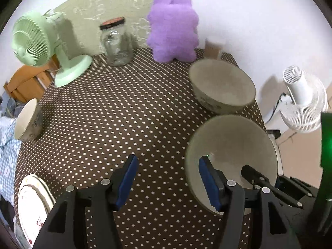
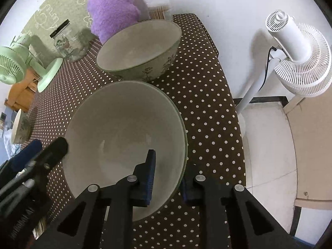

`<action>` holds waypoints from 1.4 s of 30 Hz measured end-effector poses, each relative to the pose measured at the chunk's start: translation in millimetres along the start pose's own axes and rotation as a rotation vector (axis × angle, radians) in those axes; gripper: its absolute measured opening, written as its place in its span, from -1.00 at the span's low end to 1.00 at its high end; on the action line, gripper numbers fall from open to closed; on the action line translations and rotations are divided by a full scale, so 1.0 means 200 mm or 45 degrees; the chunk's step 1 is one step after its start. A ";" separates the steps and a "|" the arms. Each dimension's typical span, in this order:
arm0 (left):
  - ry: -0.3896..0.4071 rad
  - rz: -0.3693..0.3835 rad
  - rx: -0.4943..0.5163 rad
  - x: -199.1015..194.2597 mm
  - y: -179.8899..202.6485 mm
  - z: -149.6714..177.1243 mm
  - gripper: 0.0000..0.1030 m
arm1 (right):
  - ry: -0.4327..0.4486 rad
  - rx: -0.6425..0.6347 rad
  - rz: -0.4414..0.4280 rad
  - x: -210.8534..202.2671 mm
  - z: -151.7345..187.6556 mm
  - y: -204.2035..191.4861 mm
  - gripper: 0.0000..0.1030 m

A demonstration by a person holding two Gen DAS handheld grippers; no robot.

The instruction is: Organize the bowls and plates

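Two bowls lower right: right tongs (image 2: 168,178) straddle near bowl (image 2: 124,145) rim, one finger inside, one outside, not clamped. Left tongs (image 1: 168,178) spread, empty, just beside it. Far bowl (image 2: 139,49) directly beyond.

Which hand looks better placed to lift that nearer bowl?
The right. Its tongs already straddle the near bowl's rim, one finger inside, one outside. The left tongs hang open over bare tablecloth beside it.
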State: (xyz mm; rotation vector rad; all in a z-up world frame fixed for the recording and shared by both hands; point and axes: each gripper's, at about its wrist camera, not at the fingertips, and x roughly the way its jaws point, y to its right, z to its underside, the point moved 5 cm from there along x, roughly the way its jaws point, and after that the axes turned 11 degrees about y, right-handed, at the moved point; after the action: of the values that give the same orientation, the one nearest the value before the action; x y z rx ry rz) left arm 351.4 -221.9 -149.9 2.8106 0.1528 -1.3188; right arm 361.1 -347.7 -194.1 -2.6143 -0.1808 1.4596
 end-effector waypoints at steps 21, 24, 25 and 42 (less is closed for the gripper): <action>-0.076 0.074 0.011 0.20 0.10 0.03 -0.58 | 0.056 -0.002 -0.008 0.02 -0.09 0.03 -0.66; -0.088 0.088 0.018 0.19 0.10 0.04 -0.70 | 0.069 -0.017 -0.019 0.00 -0.09 0.02 -0.76; -0.091 0.087 0.019 0.18 0.10 0.04 -0.70 | 0.066 -0.015 -0.018 0.00 -0.08 0.02 -0.77; -0.112 0.103 0.026 -0.10 -0.08 0.24 -0.70 | 0.054 -0.032 0.000 -0.21 0.16 -0.14 -0.77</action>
State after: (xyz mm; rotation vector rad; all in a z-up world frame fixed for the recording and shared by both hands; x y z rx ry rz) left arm 300.4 -210.2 -164.2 2.7369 0.0230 -1.4300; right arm 311.4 -324.9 -169.9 -2.6623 -0.1958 1.4091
